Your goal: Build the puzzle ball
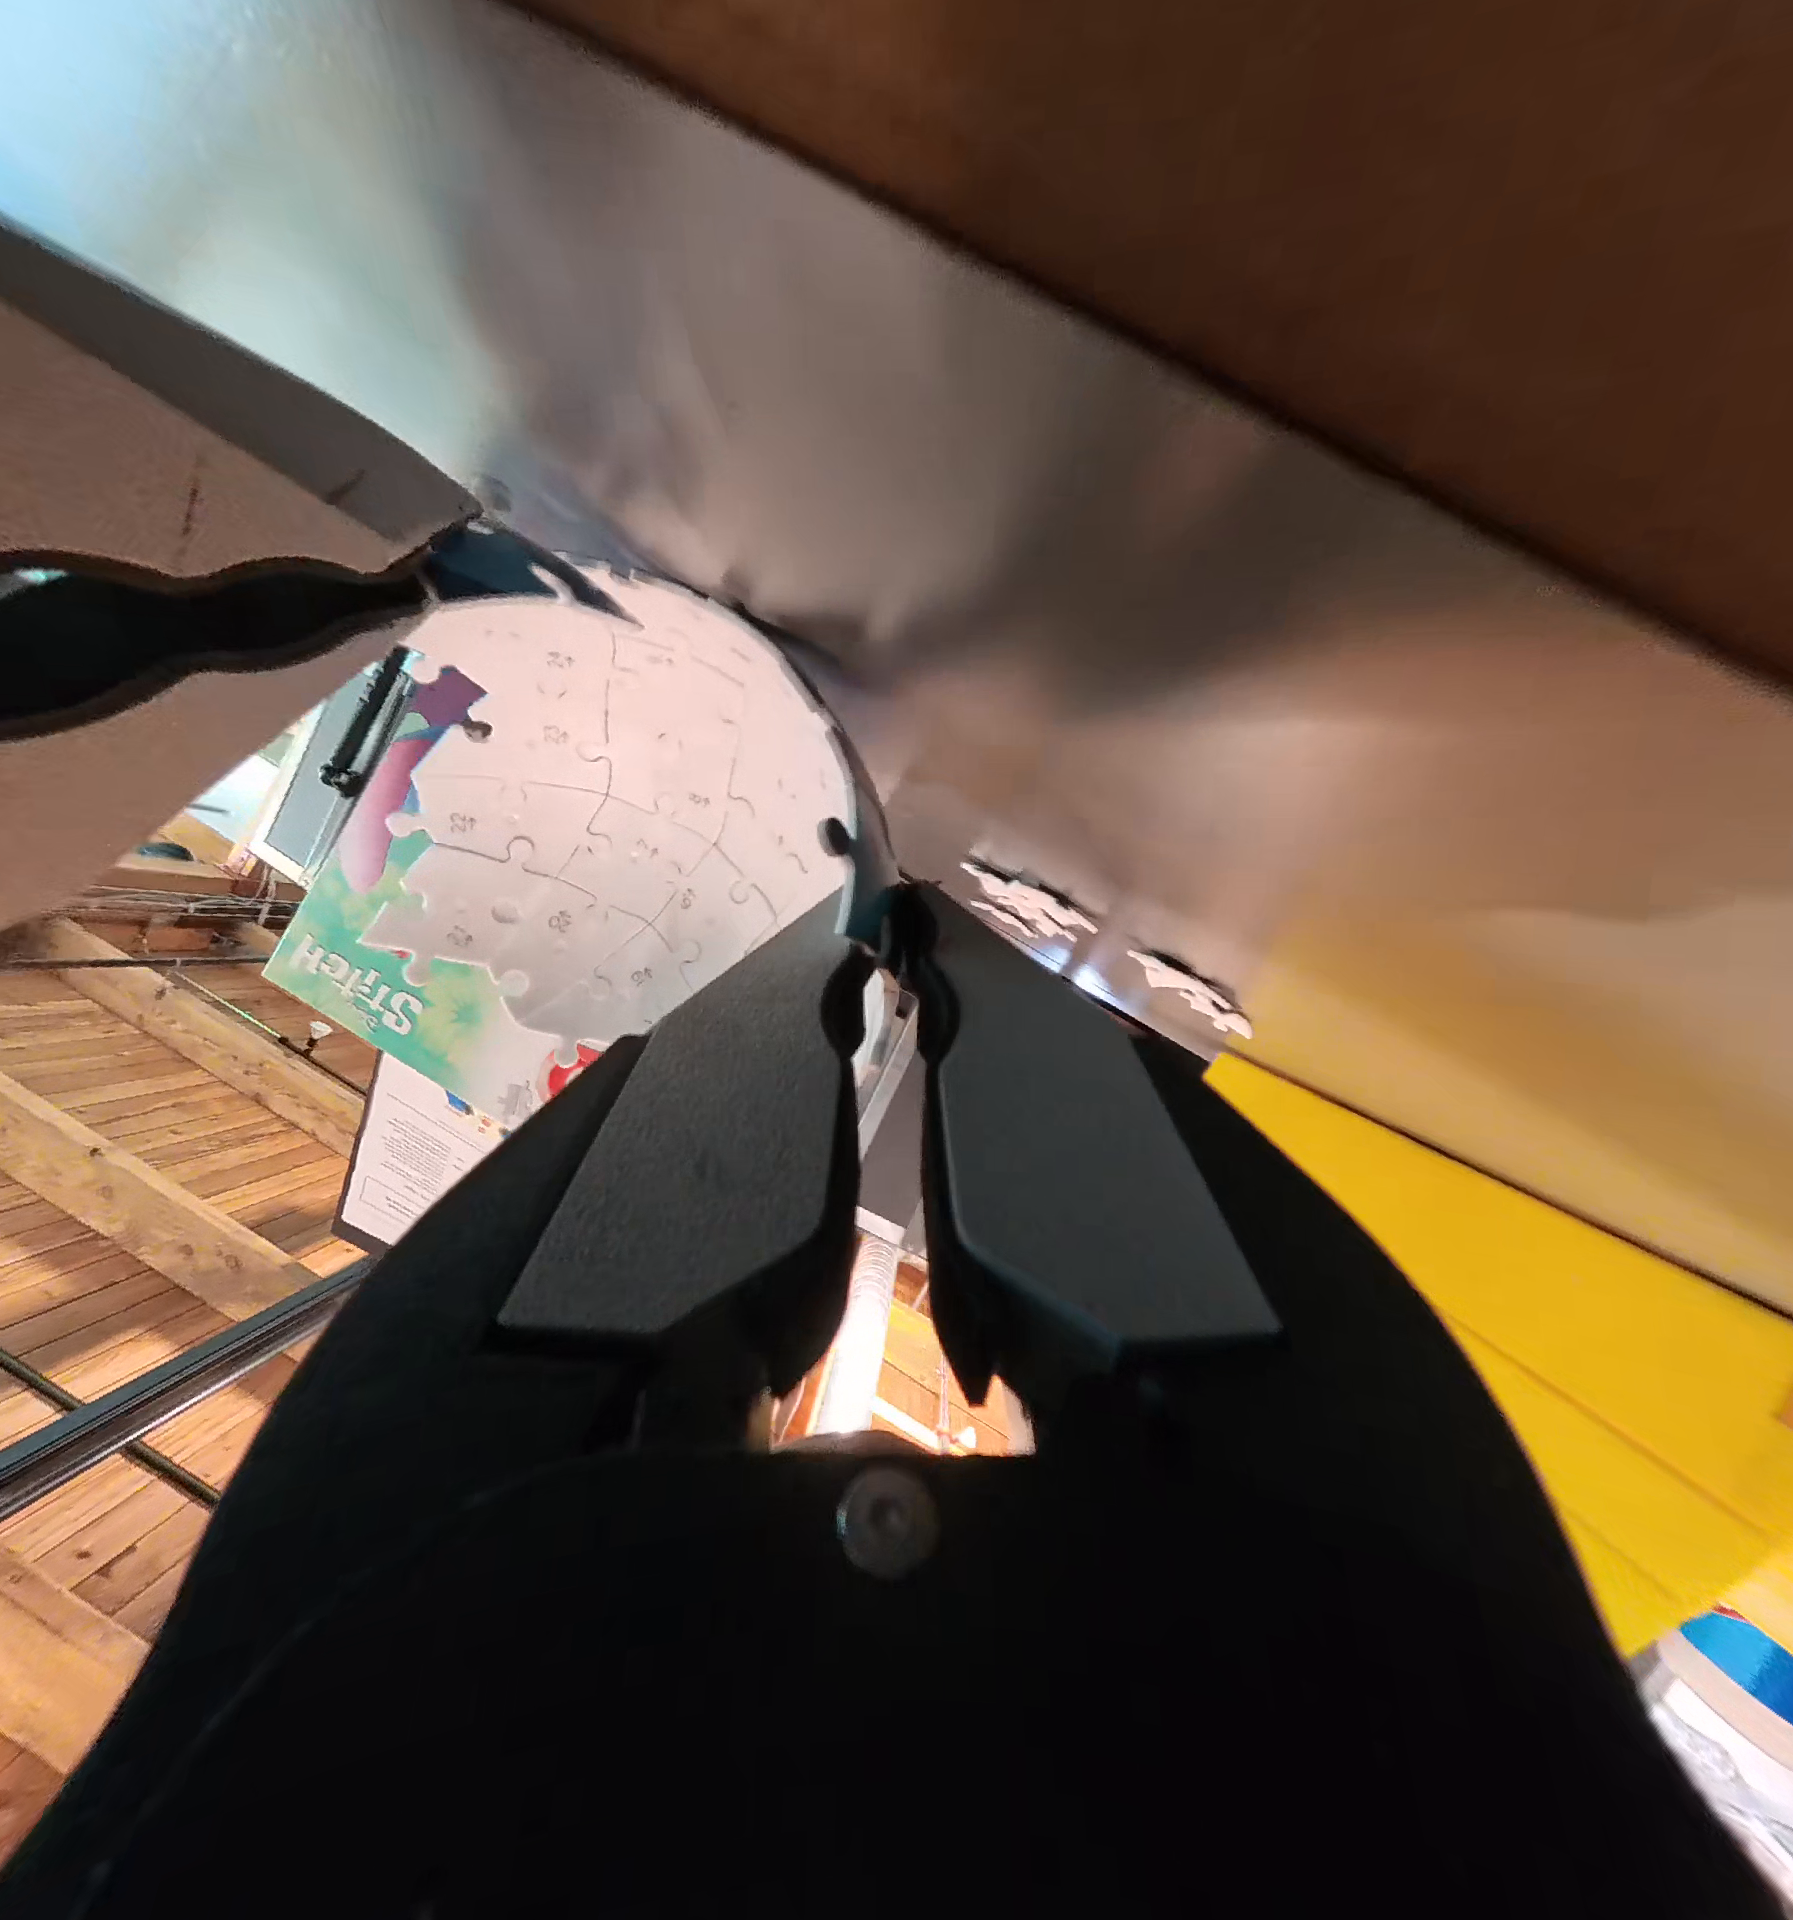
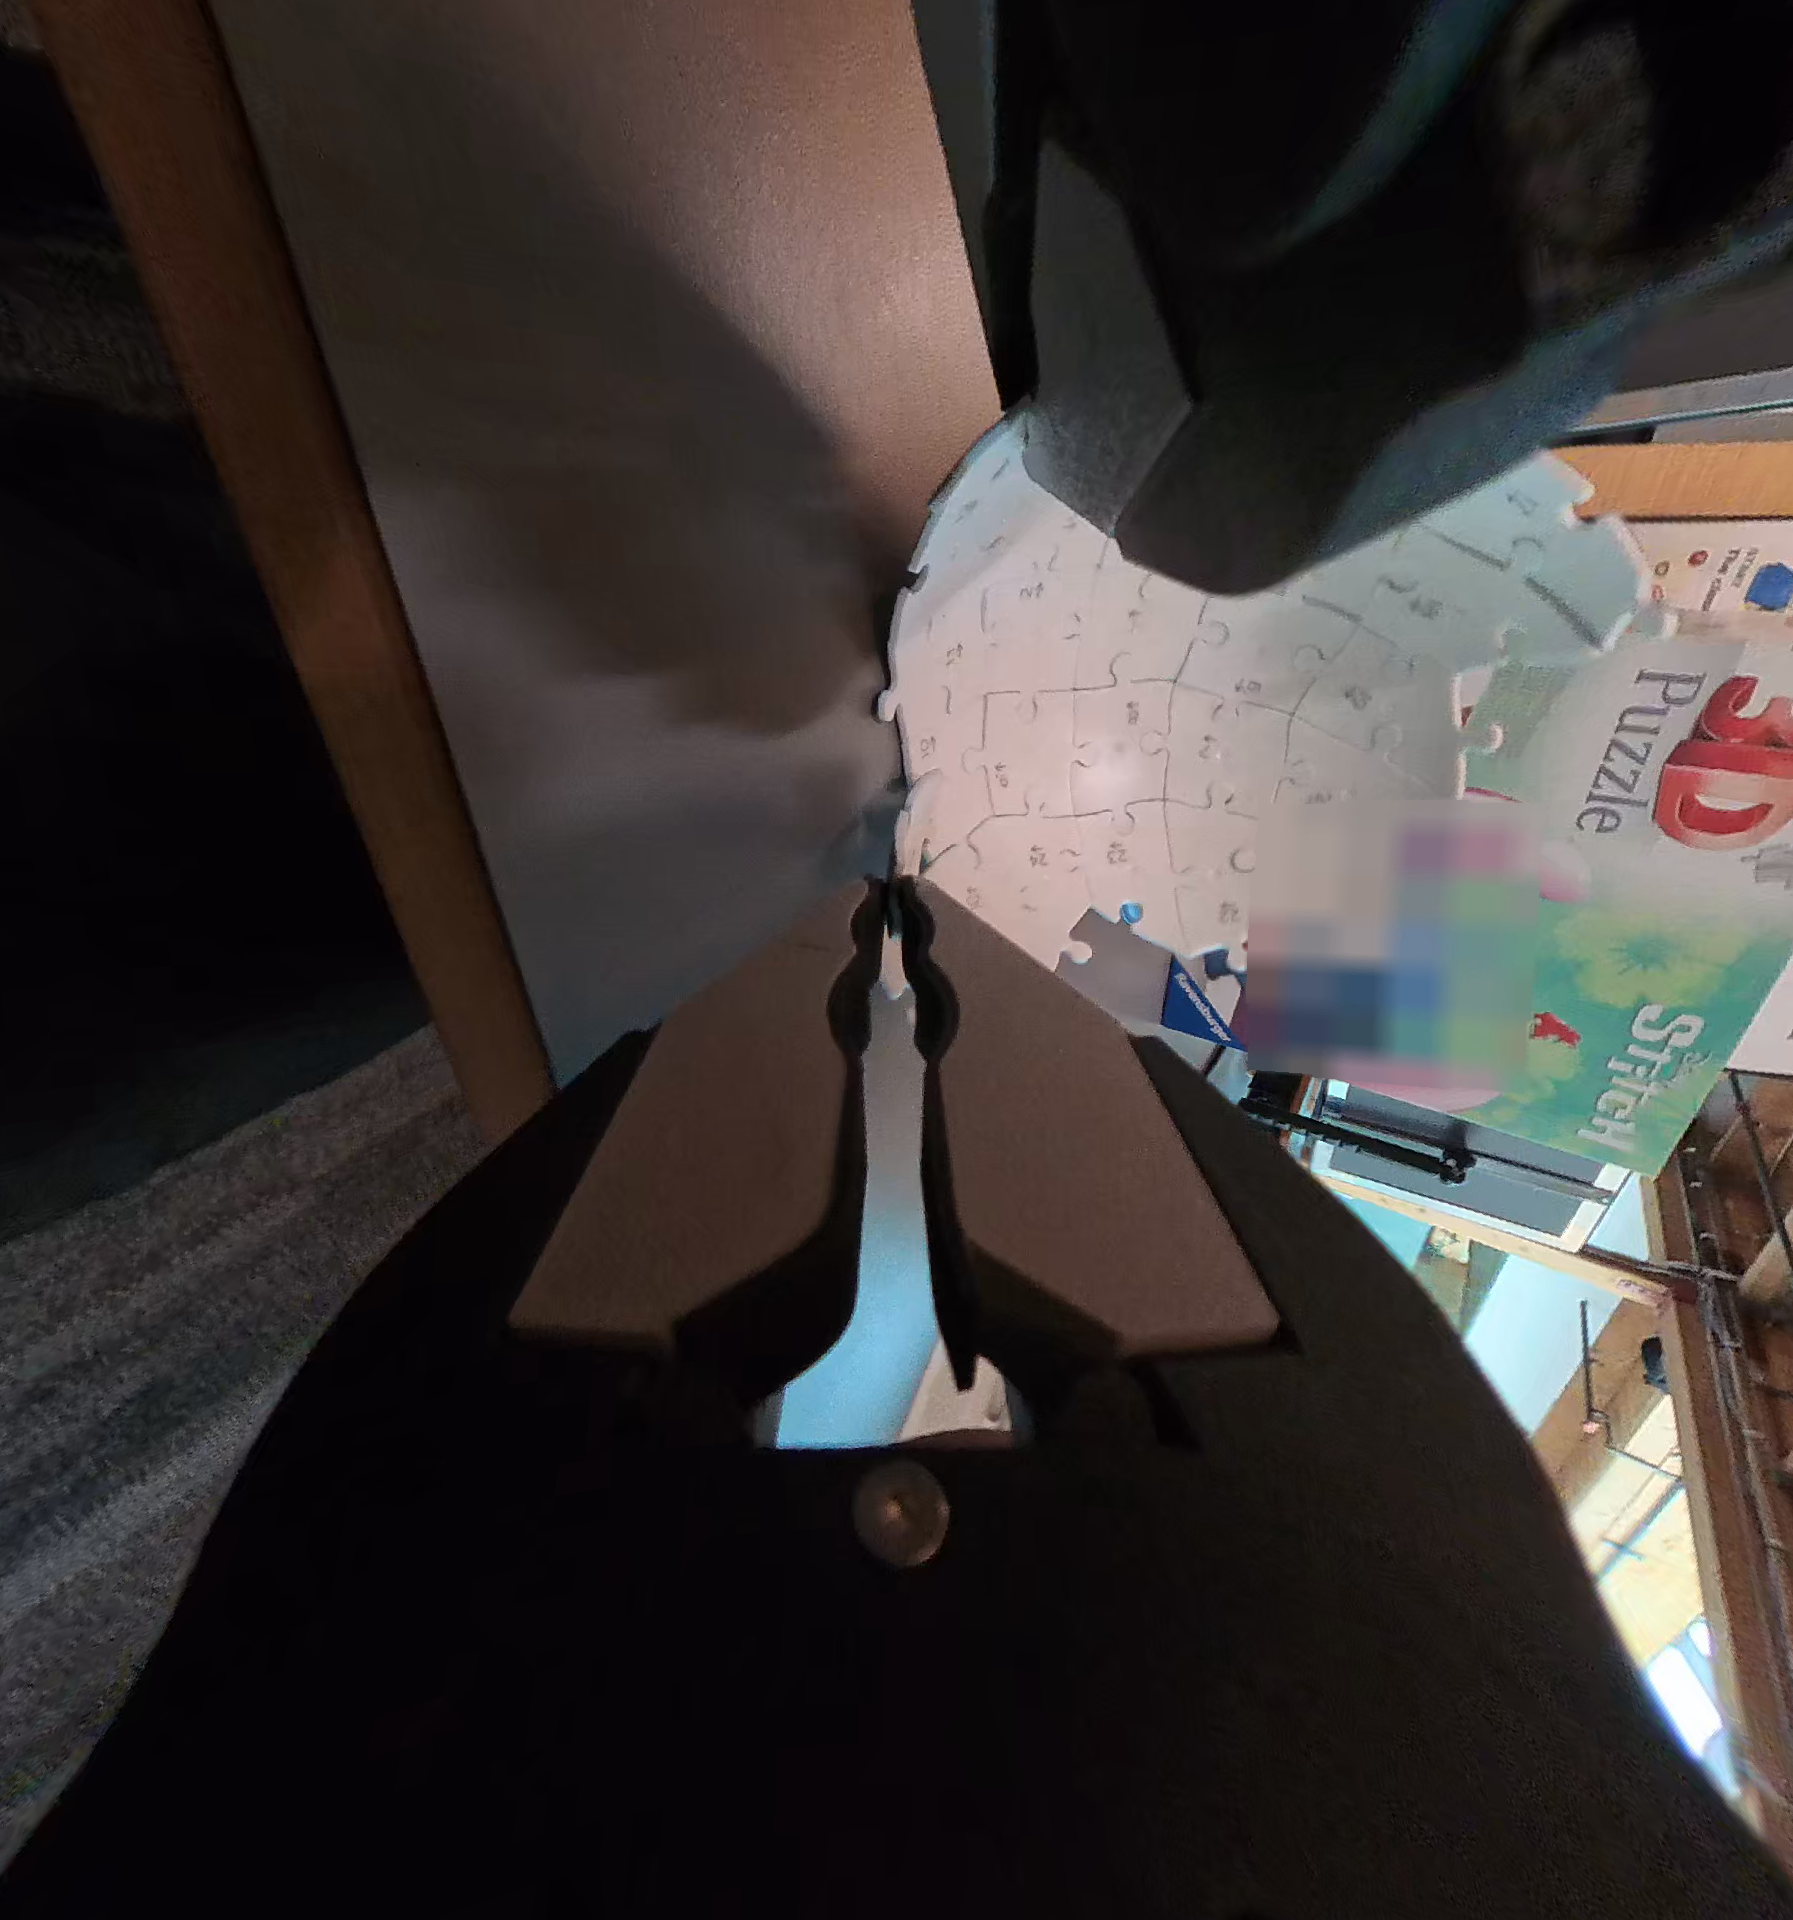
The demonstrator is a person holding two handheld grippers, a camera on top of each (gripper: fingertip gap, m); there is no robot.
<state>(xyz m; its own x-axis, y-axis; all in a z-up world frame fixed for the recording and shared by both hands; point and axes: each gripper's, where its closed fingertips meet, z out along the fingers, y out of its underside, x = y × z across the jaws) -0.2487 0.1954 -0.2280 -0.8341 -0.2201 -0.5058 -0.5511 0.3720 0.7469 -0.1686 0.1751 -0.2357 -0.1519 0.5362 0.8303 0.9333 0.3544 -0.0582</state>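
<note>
- White plastic, seen from inside: in the left wrist view the half-built puzzle ball (image 1: 622,821) is showing its numbered inner shell, held up in front of the grey table (image 1: 975,436).
- Left gripper (image 1: 897,935) is pinching the shell's rim, its black fingers (image 1: 726,1122) nearly touching at the tips.
- Behind the ball, the green puzzle box (image 1: 372,966) is standing against wooden ceiling beams (image 1: 92,1143).
- In the right wrist view, the right gripper (image 2: 894,904) is clamping the ball (image 2: 1100,727) at its jagged edge, fingers (image 2: 736,1101) closed down to a thin gap.
- Something dark, probably the other gripper (image 2: 1339,312), is pressing on the ball's far edge, though it is blurred.
- The box (image 2: 1650,904) is lying beyond.
</note>
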